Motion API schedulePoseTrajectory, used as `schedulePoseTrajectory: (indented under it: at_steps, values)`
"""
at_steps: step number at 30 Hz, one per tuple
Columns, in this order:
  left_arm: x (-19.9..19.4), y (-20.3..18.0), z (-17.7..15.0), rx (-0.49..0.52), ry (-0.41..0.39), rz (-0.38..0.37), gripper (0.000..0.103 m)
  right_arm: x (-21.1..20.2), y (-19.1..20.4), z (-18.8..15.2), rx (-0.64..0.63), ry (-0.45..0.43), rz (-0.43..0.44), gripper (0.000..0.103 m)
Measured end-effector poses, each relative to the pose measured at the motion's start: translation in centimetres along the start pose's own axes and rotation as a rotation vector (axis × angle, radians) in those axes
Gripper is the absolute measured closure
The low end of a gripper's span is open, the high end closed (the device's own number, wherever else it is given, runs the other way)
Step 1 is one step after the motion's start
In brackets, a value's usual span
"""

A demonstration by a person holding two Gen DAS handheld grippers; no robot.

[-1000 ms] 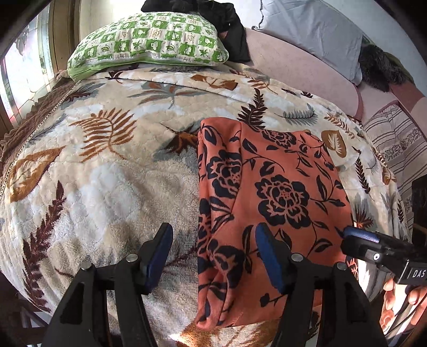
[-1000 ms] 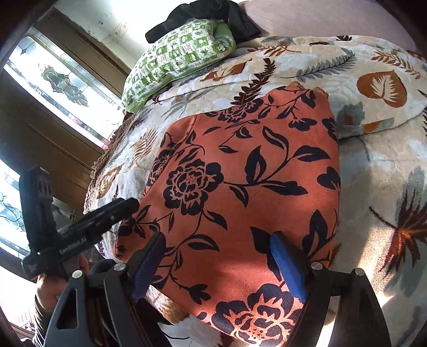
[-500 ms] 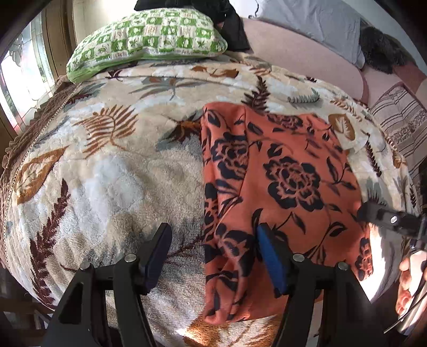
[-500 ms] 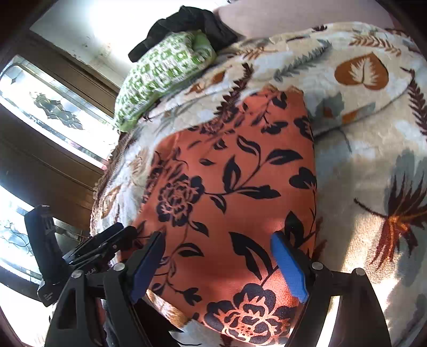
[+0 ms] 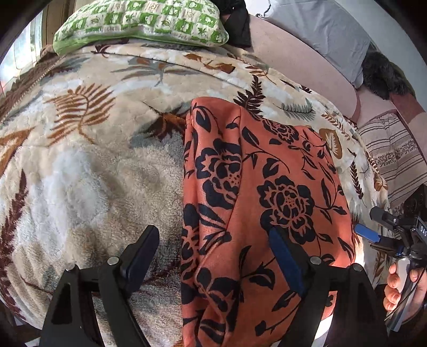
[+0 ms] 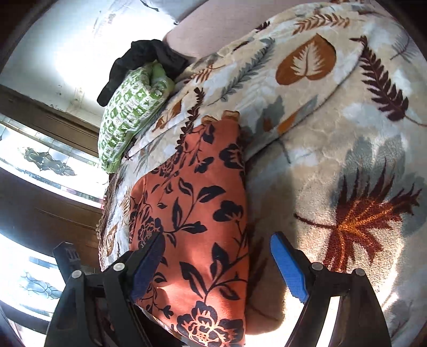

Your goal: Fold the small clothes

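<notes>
The orange floral garment (image 5: 256, 202) lies flat on the leaf-patterned blanket (image 5: 93, 165) covering the bed. A green checked pillow (image 5: 138, 24) and dark clothing (image 6: 144, 61) sit at the far end. The left claw (image 5: 213, 256) and right claw (image 6: 216, 264) both gape wide over its near edge, gripping nothing.

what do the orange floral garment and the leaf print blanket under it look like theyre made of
Orange floral garment: apparently a thin, smooth woven or knit fabric with a matte finish; it lies flat with soft, shallow creases. Leaf print blanket: probably plush fleece; its surface shows a fuzzy, tufted pile that catches the light.
</notes>
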State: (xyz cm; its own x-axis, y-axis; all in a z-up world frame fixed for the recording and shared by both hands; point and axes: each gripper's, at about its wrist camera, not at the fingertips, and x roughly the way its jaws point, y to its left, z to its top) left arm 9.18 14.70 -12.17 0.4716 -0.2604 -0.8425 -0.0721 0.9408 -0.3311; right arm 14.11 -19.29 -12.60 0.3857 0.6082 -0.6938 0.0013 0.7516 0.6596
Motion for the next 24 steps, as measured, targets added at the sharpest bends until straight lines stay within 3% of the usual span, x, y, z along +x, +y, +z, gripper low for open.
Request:
schedulePoseTrajectory:
  at_steps: [5, 7, 10, 11, 12, 13, 14, 17, 19, 24]
  values:
    - [-1.6, -0.2, 1.3, 0.004, -0.079, -0.055, 0.018, 1.5, -0.2, 0.9, 0.003, 0.03, 0.053, 0.019]
    - [-0.7, -0.1, 1.8, 0.002, -0.053, -0.061, 0.018, 2.3, -0.3, 1.4, 0.016, 0.031, 0.08, 0.019]
    - [3.1, 0.4, 1.8, -0.018, 0.077, -0.057, 0.018, 5.0, -0.6, 1.9, 0.035, 0.1, 0.092, 0.019]
    - [3.1, 0.2, 1.6, -0.001, 0.05, -0.053, 0.019, 6.3, -0.6, 1.8, 0.049, 0.151, 0.081, 0.02]
    - [2.9, -0.1, 1.6, 0.015, 0.038, -0.053, 0.021, 7.0, -0.4, 1.5, 0.04, 0.171, 0.078, 0.03]
    - [2.8, -0.4, 1.5, 0.028, 0.046, -0.08, 0.041, 7.3, 0.4, 1.4, 0.0, 0.18, 0.064, 0.039]
    - [2.8, -0.6, 1.6, 0.029, 0.051, -0.091, 0.047, 7.5, 1.2, 1.2, -0.038, 0.193, 0.033, 0.048]
    - [2.5, -0.8, 1.8, 0.027, 0.043, -0.098, 0.066, 7.4, 2.6, 1.3, -0.102, 0.191, -0.014, 0.061]
    - [1.5, -1.1, 2.0, 0.031, 0.018, -0.09, 0.073, 7.0, 3.7, 1.2, -0.156, 0.184, -0.038, 0.065]
    - [-1.6, -4.3, 3.4, 0.08, -0.075, -0.117, 0.075, 4.1, 6.4, 2.3, -0.257, 0.122, -0.064, 0.068]
